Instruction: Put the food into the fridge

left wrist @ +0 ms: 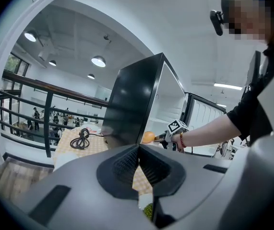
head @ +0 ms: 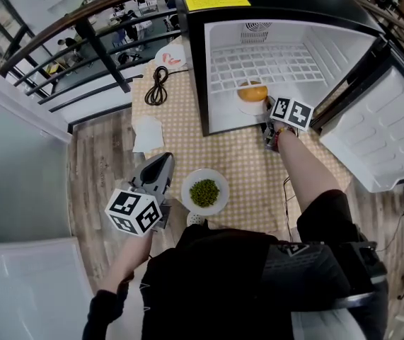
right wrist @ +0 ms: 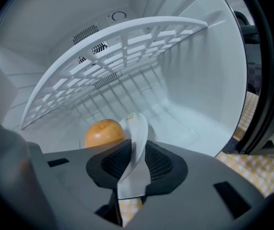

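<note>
Left gripper, closed and empty, is hovering beside the bowl of peas. Right gripper, inside the fridge, is sitting open around the rim of the plate, orange food just beyond. Likely releasing; next, backing straight out.

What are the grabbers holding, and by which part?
Left gripper: nothing, jaws shut. Right gripper: the rim of the white plate sits between its jaws; whether they pinch it cannot be told.

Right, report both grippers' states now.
Left gripper: jaws shut, empty.
Right gripper: jaws open, plate rim between them, not pinched.
</note>
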Available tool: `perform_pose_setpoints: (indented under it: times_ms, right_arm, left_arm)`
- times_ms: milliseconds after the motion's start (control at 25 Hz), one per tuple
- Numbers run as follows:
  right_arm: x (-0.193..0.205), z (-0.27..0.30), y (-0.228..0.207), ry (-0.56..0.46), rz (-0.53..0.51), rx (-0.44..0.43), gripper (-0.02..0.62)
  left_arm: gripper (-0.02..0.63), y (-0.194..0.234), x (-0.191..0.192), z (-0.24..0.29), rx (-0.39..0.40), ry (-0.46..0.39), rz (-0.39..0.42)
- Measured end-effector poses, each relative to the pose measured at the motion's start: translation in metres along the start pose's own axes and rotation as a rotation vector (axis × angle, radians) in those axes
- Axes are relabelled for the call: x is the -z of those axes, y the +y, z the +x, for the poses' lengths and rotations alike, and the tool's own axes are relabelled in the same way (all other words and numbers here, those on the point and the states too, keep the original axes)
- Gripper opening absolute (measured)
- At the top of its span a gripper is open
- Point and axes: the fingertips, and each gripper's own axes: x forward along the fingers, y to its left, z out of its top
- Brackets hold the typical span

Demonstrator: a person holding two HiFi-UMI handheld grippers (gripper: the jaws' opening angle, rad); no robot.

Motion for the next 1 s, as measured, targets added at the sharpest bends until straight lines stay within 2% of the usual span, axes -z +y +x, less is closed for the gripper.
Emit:
perform_pose_setpoints:
  times_ms: [280, 1000]
  right_arm:
    - [-0.001, 0.003, -0.011, -0.007, -0.035, 0.069, 0.110]
    - [0.000, 0.006, -0.014, 0.003, -0.071, 0.065, 0.118]
  left_arm:
    - [0.012, 0.002, 0.001, -0.002, -0.003, 0.008, 0.013]
    - [0.012, -0.001, 0.003, 0.007, 0.015, 0.014, -0.009]
